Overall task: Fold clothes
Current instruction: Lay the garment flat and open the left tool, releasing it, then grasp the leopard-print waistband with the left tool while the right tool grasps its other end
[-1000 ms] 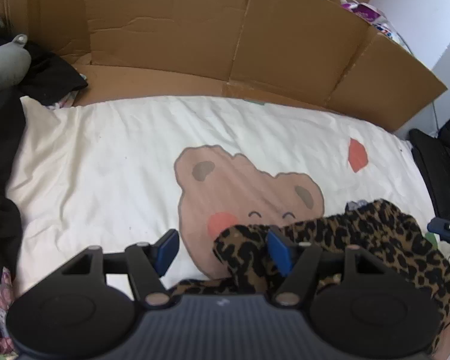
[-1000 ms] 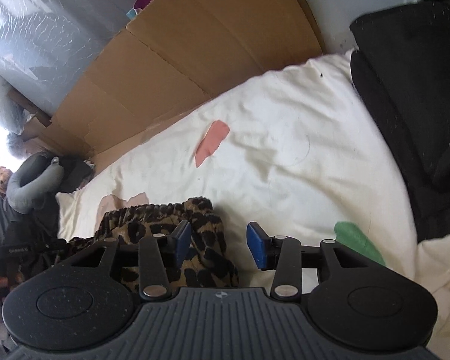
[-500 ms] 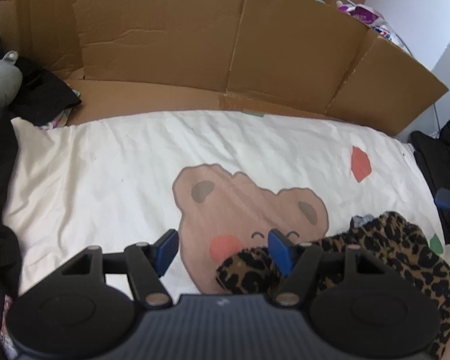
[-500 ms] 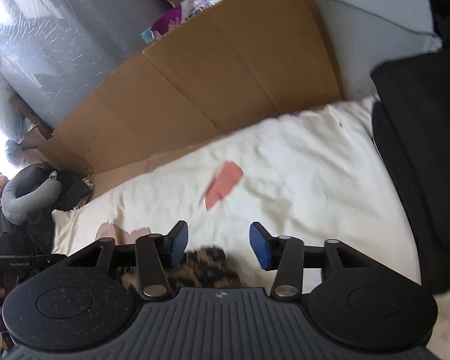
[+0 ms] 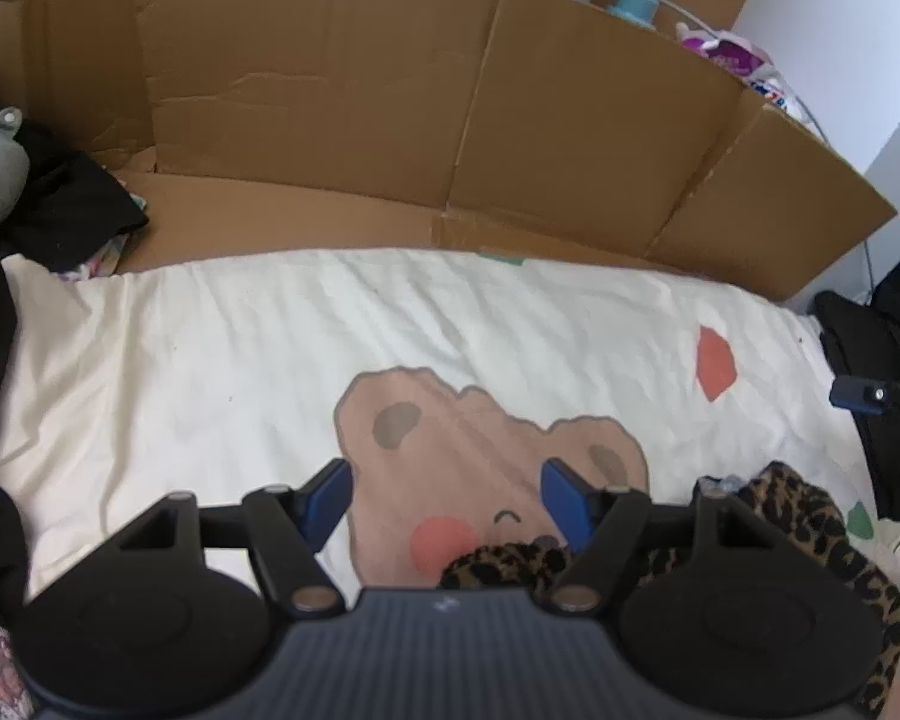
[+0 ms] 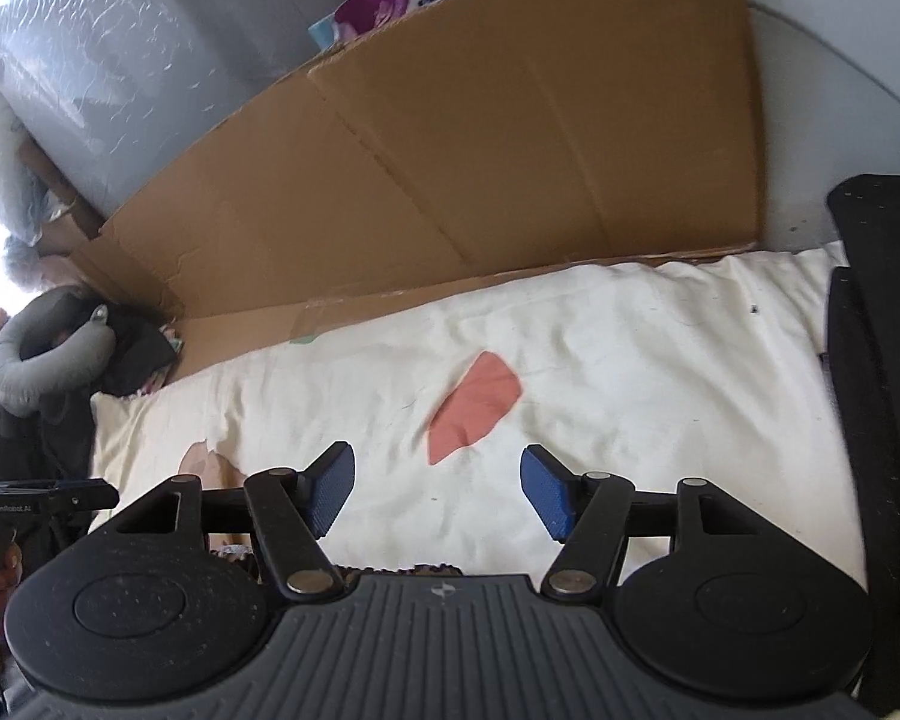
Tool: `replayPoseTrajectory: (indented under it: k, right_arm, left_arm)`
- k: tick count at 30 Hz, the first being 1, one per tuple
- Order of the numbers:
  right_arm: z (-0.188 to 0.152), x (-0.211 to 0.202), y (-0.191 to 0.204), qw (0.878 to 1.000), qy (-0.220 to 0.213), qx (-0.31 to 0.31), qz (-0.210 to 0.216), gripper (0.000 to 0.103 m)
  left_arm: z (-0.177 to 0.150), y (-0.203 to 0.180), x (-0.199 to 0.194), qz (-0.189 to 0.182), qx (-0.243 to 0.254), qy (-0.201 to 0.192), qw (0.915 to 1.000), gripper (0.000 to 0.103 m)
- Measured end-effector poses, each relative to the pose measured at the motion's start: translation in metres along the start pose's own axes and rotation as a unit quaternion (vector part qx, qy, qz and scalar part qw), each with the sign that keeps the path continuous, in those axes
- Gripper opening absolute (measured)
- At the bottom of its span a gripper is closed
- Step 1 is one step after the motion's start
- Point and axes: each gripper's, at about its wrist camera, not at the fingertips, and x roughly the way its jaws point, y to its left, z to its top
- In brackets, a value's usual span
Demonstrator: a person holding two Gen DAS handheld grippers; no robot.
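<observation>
A leopard-print garment [image 5: 810,516] lies bunched on the cream bear-print sheet [image 5: 222,360], at the lower right of the left wrist view, partly hidden behind the gripper body. My left gripper [image 5: 447,501] is open and empty, raised above the sheet with the garment just below its right finger. My right gripper [image 6: 438,489] is open and empty above the sheet [image 6: 630,360]; only a sliver of the garment [image 6: 426,569] shows at its base. The right gripper's tip [image 5: 864,395] also shows at the right edge of the left wrist view.
A cardboard wall [image 5: 390,120] stands along the bed's far edge. Black clothes [image 5: 72,216] and a grey neck pillow [image 6: 42,360] lie at the left end. Dark fabric [image 6: 882,420] lies at the right end.
Both grippers have lifted and pulled back from the leopard garment, which now lies lower in both views. Both stay open; the right one has opened wider.
</observation>
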Motion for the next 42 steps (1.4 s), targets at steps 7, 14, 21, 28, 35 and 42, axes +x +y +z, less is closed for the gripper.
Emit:
replayPoseTrajectory:
  k: [7, 14, 21, 28, 35, 42]
  right_arm:
    - [-0.010, 0.014, 0.014, 0.999, 0.044, -0.027, 0.014, 0.070]
    - [-0.027, 0.014, 0.013, 0.997, 0.063, -0.030, 0.031, 0.077]
    - [-0.044, 0.018, 0.010, 0.995, 0.088, -0.042, 0.019, 0.079]
    - [-0.061, 0.022, 0.007, 0.993, 0.110, -0.050, 0.014, 0.083]
    - [-0.082, 0.026, 0.007, 0.986, 0.145, -0.081, -0.001, 0.087]
    - [-0.081, 0.023, 0.010, 0.984, 0.154, -0.091, -0.005, 0.087]
  left_arm:
    - [-0.013, 0.001, 0.004, -0.026, 0.003, 0.016, 0.9995, 0.072]
    - [-0.030, 0.003, 0.010, -0.053, 0.015, 0.033, 0.9980, 0.072]
    - [-0.051, 0.006, 0.025, -0.052, 0.034, 0.063, 0.9961, 0.073]
    - [-0.071, 0.005, 0.026, -0.033, 0.063, 0.101, 0.9923, 0.070]
    - [-0.075, 0.000, 0.011, -0.024, 0.083, 0.098, 0.9914, 0.062]
    - [-0.053, -0.013, -0.018, -0.052, 0.106, 0.046, 0.9920, 0.064]
